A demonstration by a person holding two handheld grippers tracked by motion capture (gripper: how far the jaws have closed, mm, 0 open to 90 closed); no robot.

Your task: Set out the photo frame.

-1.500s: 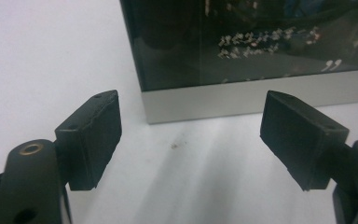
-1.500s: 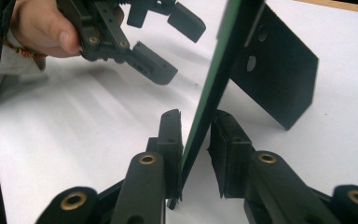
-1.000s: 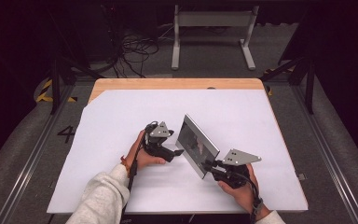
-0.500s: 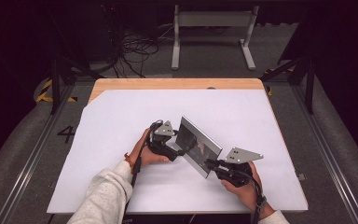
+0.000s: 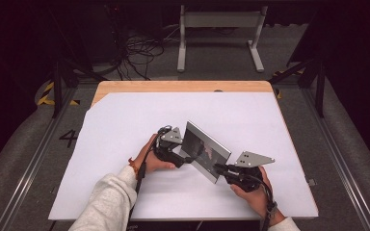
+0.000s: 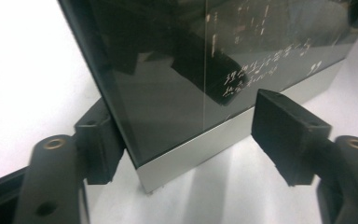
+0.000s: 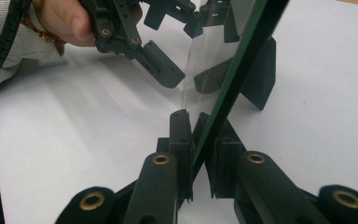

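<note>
High view: the glass panel (image 5: 205,151) is standing on edge on the white tabletop (image 5: 125,120), nearer the front edge than the back, running diagonally. The left gripper (image 5: 185,159) is sitting at the panel's left end and the right gripper (image 5: 220,168) is meeting its right, nearer end. Each hand is wrapping its own tool; the left hand (image 5: 149,156) is resting on the tabletop.

Left gripper view: the jaws are standing apart, one on each side of the panel's (image 6: 205,70) lower corner, with a clear gap on the right side, so nothing is being pinched here. The metal base strip (image 6: 223,140) is sitting low over the white surface. Risk: if this jaw is nudging the face or corner while closing, the panel is likely tipping or twisting.

Right gripper view: the right gripper (image 7: 196,140) is clamping the panel's (image 7: 242,56) thin edge between nearly closed jaws. The left gripper (image 7: 200,51) is showing beyond, jaws spread around the far end. Risk: smooth glass held by one narrow edge grip could be slipping or pivoting; squeezing harder could be chipping the edge.
</note>
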